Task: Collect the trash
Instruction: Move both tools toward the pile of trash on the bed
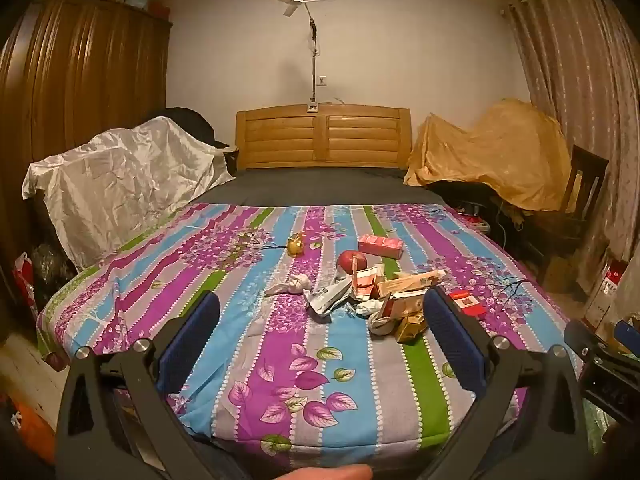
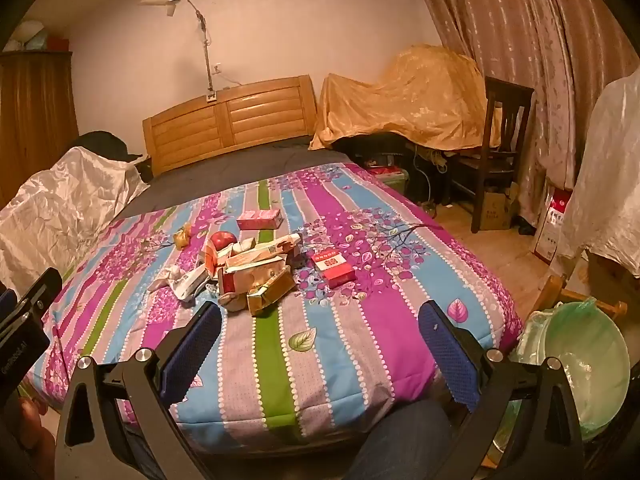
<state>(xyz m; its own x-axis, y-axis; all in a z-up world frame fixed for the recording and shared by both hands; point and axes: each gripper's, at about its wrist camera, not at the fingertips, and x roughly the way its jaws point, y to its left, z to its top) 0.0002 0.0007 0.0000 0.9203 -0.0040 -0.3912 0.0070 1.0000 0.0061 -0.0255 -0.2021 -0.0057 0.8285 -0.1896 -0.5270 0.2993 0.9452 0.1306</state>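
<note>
At the foot of the bed point(image 1: 280, 360), the left gripper point(image 1: 320, 320) and right gripper point(image 2: 320, 328) hover wide open and empty, short of the trash pile point(image 2: 248, 272) heaped mid-bedspread, a lined bin point(image 2: 584, 364) beside the bed's right corner.

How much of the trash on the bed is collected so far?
Nothing looks collected: the trash pile and red packet lie on the bedspread. Both the left hand-held gripper and right hand-held gripper are open, empty. Everything remains for the lined bin.
</note>
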